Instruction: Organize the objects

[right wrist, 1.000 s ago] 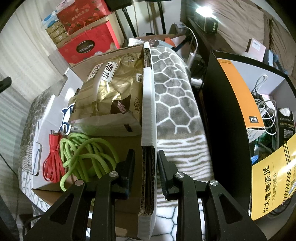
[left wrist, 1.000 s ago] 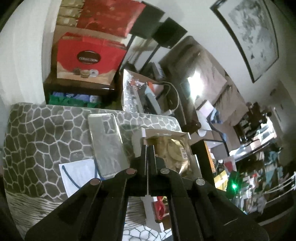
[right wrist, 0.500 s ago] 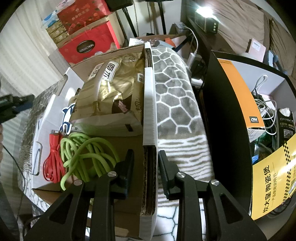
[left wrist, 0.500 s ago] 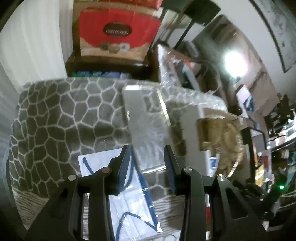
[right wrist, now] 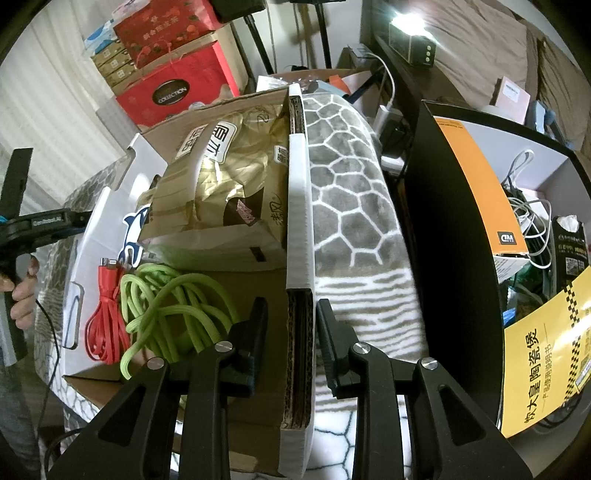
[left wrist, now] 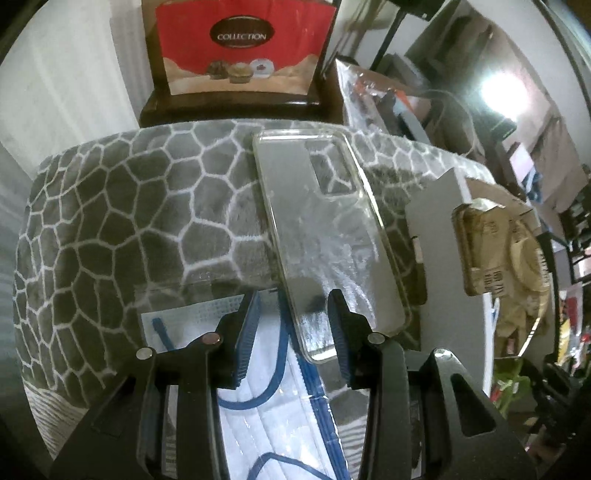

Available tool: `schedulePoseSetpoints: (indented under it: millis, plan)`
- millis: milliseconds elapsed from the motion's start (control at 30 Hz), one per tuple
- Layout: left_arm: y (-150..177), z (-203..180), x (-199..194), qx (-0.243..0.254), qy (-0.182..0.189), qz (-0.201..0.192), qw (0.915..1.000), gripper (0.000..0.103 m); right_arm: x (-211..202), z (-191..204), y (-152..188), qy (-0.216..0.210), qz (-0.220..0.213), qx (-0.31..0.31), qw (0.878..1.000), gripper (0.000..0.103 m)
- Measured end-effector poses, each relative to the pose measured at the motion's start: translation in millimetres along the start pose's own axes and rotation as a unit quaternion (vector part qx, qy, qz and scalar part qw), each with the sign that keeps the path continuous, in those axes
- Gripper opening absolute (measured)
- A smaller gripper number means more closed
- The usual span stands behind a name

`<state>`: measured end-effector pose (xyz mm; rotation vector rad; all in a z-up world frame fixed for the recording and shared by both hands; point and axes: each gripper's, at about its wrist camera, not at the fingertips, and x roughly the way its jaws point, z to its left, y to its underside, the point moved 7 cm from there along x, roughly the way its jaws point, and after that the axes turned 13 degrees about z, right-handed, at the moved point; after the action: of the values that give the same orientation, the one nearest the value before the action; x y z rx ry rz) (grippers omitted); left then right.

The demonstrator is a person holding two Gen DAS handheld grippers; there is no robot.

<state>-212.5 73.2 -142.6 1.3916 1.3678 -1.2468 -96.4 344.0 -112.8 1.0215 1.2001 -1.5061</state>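
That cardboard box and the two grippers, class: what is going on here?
A person is tidying things into a cardboard box. The right gripper straddles the box's wall. The left gripper, fingers just opened, hangs over a clear phone case and a packaged face mask on the patterned blanket, gripping neither.

Grey blanket (left wrist: pixel 122 206) with a white honeycomb pattern covered the surface; near edge (right wrist: pixel 369 317) switched to white with brownish stripes. Behind it, red "COLLECTION" gift box (left wrist: pixel 243 40) stood upright on a dark wooden stand (left wrist: pixel 229 107). Right wrist view showed a second red box (right wrist: pixel 166 26) stacked above it, plus small brown cartons (right wrist: pixel 110 66) beside that. Right of the blanket: black open-topped bin (right wrist: pixel 454 266) holding white cables (right wrist: pixel 532 206), an orange-and-white box (right wrist: pixel 480 184) leaning on its inside wall, yellow manual (right wrist: pixel 543 354) with black Chinese print. Bright lamp (right wrist: pixel 406 18) at the back, glare hid detail.
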Motion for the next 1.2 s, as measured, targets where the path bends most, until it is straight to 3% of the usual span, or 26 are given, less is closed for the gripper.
schedulePoseSetpoints:
  millis: [167,267,367,700,967,1100,1200]
  plan:
    - [-0.2,-3.8,0.6,0.006,-0.017,-0.008,0.9998,0.036,0.2,1.2,0.4,0.000,-0.001,0.000,1.000,0.028]
    - [-3.7,-2.3,0.6,0.003,-0.019,-0.013,0.9997,0.013,0.3,1.2,0.4,-0.001,-0.001,0.000,1.000,0.028]
    - [-5.9,1.6,-0.4,-0.006,-0.017,-0.013,0.9998,0.006,0.1,1.3,0.5,0.000,-0.001,0.000,1.000,0.028]
    - [-2.0,10.0,-45.5,0.026,-0.033,-0.061,0.9972,0.004,0.5,3.2,1.0,0.002,-0.001,0.000,1.000,0.028]
    - [4.2,28.5,-83.0,0.067,-0.121,-0.095,0.9858,0.004,0.6,5.6,2.4,0.003,-0.002,0.000,1.000,0.028]
    - [9.6,40.2,-86.6,0.072,-0.118,-0.086,0.9867,0.004,0.5,5.7,2.2,0.002,-0.002,0.000,1.000,0.028]
    - [15.2,45.2,-88.3,0.062,-0.078,-0.075,0.9921,0.004,0.5,5.8,2.3,0.002,-0.002,0.000,1.000,0.029]
